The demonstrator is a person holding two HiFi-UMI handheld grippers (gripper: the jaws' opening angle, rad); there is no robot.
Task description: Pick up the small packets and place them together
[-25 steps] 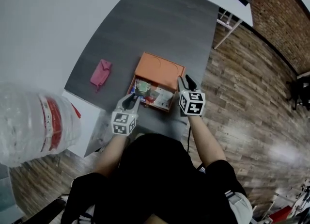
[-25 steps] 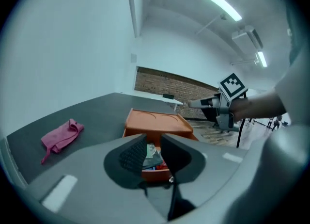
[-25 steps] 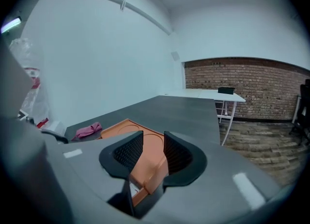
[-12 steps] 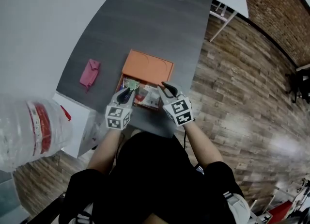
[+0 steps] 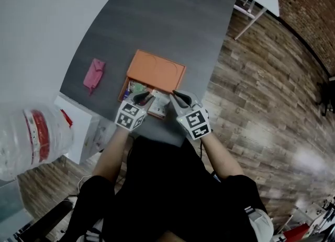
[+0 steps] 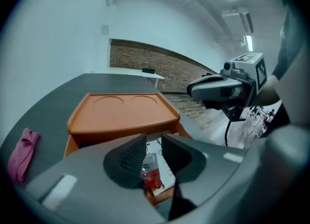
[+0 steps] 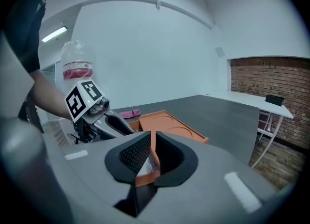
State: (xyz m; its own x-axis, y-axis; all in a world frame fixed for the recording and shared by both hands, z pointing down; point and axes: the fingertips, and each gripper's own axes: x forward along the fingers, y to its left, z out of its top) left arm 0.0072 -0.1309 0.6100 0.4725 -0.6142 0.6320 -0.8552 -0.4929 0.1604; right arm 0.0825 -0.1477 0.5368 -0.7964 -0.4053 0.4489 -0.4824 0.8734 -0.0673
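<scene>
Left gripper (image 6: 154, 143) jaws just opening, apart over a red-and-clear small packet (image 6: 151, 179), right gripper (image 7: 152, 143) jaws just closing, pinching the wall of the orange plastic box (image 7: 167, 121)

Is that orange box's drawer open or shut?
Open: the drawer sticks out from under the orange box, with packets showing inside.
</scene>
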